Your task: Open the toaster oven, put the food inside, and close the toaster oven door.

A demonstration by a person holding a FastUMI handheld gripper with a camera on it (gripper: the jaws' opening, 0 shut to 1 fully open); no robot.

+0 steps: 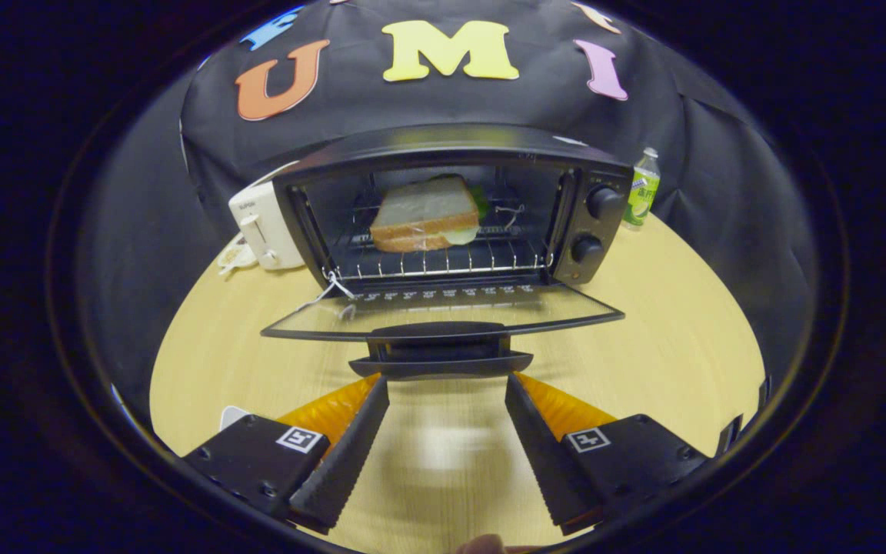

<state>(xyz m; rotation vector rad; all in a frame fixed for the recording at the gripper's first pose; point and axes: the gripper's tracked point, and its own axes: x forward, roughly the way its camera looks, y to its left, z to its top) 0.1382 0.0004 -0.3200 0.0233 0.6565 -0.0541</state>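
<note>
- The toaster oven (443, 208) stands at the far middle of the round wooden tabletop (666, 331), black, with its glass door (443, 312) folded down flat toward the near side.
- The door's dark handle (441, 360) juts out along its near edge, just ahead of the fingertips.
- The jaws (447, 396) stand wide apart, holding nothing; bare tabletop shows between the two ribbed black fingers (351, 454).
- The fingertips sit just short of the handle, one toward each of its ends; whether either one touches it cannot be told from this angle.
- The food, a sandwich (425, 215) of pale bread with a yellow layer and a bit of green at its far right, lies inside the oven on the wire rack (443, 261), left of the cavity's middle.
- Two round knobs (603, 201) sit one above the other on the oven's right-hand panel.
- A white pop-up toaster (262, 223) stands touching or just beside the oven's left side, with a small pale object near its foot that is too blurred to name.
- A clear bottle (641, 191) with a green label and white cap stands to the far right of the oven, near the cloth wall.
- A thin white string (325, 292) hangs from the rack's left near corner over the door.
</note>
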